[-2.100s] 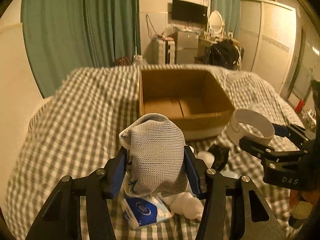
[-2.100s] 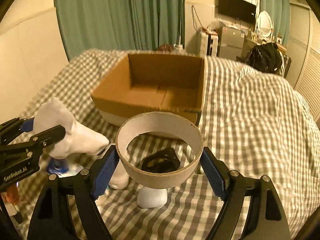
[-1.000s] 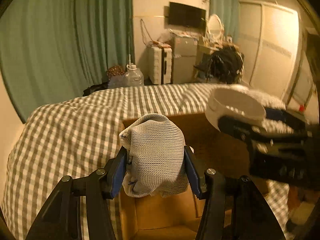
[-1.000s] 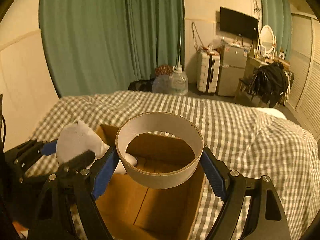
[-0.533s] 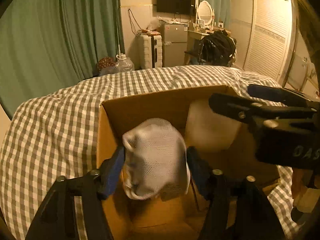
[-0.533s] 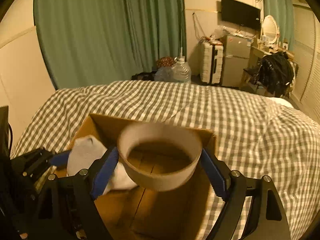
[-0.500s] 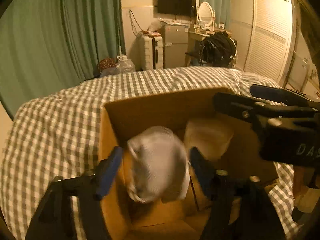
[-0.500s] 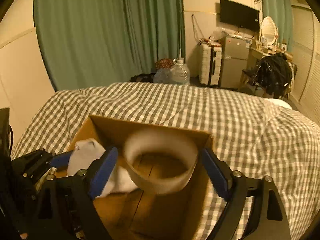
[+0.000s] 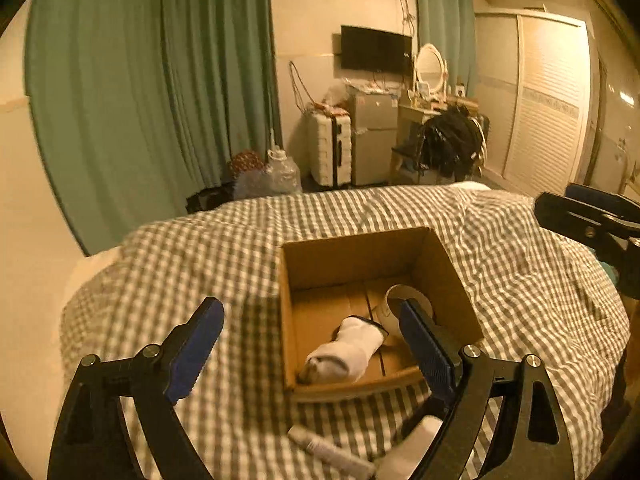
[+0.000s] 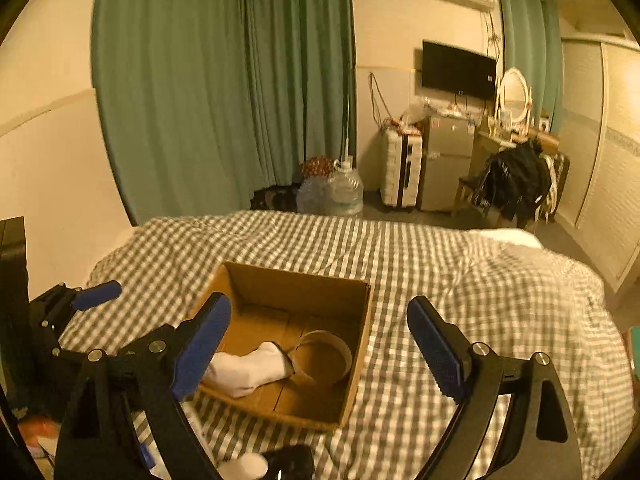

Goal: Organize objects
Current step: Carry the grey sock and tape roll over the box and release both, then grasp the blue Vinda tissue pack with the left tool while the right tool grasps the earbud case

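Observation:
An open cardboard box (image 9: 448, 276) (image 10: 356, 344) stands on the checked bed. Inside it lie a white sock (image 9: 352, 348) (image 10: 248, 368) and a cardboard tape ring (image 9: 404, 300) (image 10: 324, 356), side by side. My left gripper (image 9: 316, 344) is open and empty, raised above and in front of the box. My right gripper (image 10: 320, 344) is open and empty, also above the box. The right gripper shows at the right edge of the left wrist view (image 9: 588, 220). The left gripper shows at the left of the right wrist view (image 10: 76, 304).
On the bed in front of the box lie a white tube (image 9: 328, 452), a white bottle (image 9: 412, 444) and a dark object (image 10: 288, 464). The checked cover (image 10: 480, 280) spreads all round. Curtains, a suitcase and a fridge stand beyond the bed.
Both grippers opened and let go: the sock and the tape ring dropped into the box. Both grippers then pulled up and back from the box.

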The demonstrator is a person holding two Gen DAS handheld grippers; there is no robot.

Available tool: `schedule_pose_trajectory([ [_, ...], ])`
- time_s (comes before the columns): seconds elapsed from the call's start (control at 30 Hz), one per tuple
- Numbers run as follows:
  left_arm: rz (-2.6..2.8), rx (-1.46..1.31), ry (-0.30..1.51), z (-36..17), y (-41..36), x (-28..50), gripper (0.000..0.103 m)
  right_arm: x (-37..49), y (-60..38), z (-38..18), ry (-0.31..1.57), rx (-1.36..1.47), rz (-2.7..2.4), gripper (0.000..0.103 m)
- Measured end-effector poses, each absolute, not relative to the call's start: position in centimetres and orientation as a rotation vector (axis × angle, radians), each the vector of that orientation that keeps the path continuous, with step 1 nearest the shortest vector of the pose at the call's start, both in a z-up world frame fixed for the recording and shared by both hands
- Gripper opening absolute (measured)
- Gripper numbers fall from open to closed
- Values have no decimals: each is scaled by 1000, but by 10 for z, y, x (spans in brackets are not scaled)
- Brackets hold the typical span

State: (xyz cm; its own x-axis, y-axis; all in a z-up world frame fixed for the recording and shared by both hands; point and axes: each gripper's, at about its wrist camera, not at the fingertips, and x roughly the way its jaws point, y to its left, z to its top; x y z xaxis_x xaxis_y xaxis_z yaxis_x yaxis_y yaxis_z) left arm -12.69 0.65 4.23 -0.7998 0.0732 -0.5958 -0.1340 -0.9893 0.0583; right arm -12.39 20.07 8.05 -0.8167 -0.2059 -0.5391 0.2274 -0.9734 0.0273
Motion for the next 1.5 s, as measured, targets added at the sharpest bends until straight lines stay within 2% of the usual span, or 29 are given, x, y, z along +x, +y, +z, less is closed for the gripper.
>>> schedule_pose_trajectory([
  [0.17, 2927, -954, 137, 51, -7, -84, 94, -73, 194, 104, 111, 800, -2801, 90],
  [0.3, 2945, -993, 131, 37, -18, -56, 94, -44, 188, 98, 157, 820, -2799, 90],
  [0.6, 2974, -1167, 141, -34, -33, -20, 94, -8, 183, 29, 208, 955, -2771, 90],
  [0.83, 2868, -1293, 268, -88, -14, -2, 94, -5, 174, -32, 294, 1089, -2719, 90],
  [0.97, 2793, -1362, 376, -113, 3, 3, 94, -9, 174, -62, 283, 1161, -2683, 90],
  [1.23, 2795, -1451, 535, -138, 15, -16, 94, -13, 179, -89, 239, 1233, -2644, 90],
  [1.5, 2776, -1501, 492, -149, 12, -37, 94, -32, 169, -111, 281, 1334, -2588, 90],
])
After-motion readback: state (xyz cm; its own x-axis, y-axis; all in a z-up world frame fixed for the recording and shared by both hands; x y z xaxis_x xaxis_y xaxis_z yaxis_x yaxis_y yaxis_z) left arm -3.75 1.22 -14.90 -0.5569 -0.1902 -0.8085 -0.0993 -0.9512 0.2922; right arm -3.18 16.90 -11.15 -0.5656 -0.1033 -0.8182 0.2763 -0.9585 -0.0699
